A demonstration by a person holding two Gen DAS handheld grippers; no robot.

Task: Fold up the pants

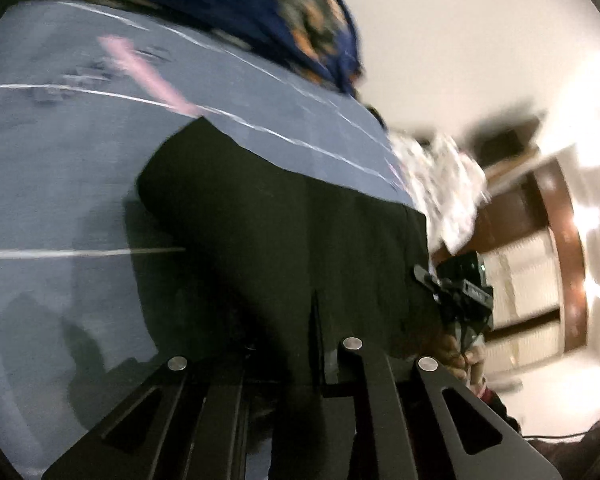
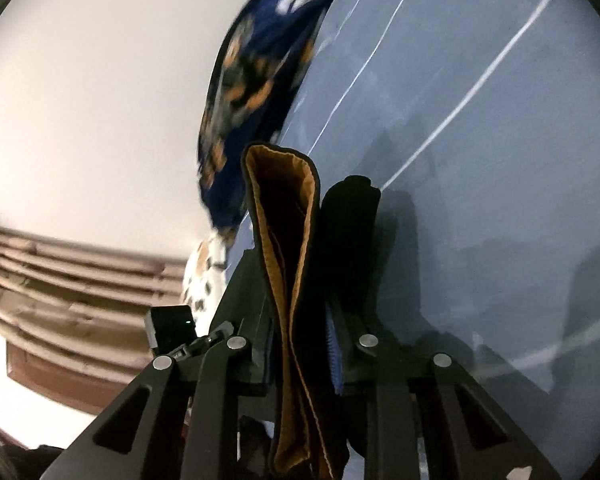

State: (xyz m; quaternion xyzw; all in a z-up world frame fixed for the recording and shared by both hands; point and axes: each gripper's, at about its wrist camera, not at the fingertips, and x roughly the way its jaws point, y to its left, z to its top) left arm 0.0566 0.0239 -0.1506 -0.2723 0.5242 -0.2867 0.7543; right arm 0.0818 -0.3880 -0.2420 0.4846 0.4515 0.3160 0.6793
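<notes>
Black pants point(image 1: 284, 216) lie spread over a grey-blue bed sheet point(image 1: 60, 160) with thin white lines. In the left wrist view their near edge is drawn up over my left gripper point(image 1: 288, 352), which is shut on the black cloth; the fingertips are hidden under it. In the right wrist view a fold of the pants' waistband point(image 2: 288, 280), black with a tan-orange lining, stands upright between the fingers of my right gripper point(image 2: 300, 320), which is shut on it. The right gripper point(image 1: 464, 292) also shows at the pants' right edge, with a hand point(image 1: 460, 352) below it.
A dark blue blanket with an orange pattern point(image 1: 300, 12) is bunched at the far edge of the sheet. A white flowered cloth point(image 1: 440, 184) lies at the bed's right side. A pink strip point(image 1: 148, 76) crosses the sheet. Beyond are a pale wall and brown wooden furniture point(image 1: 556, 240).
</notes>
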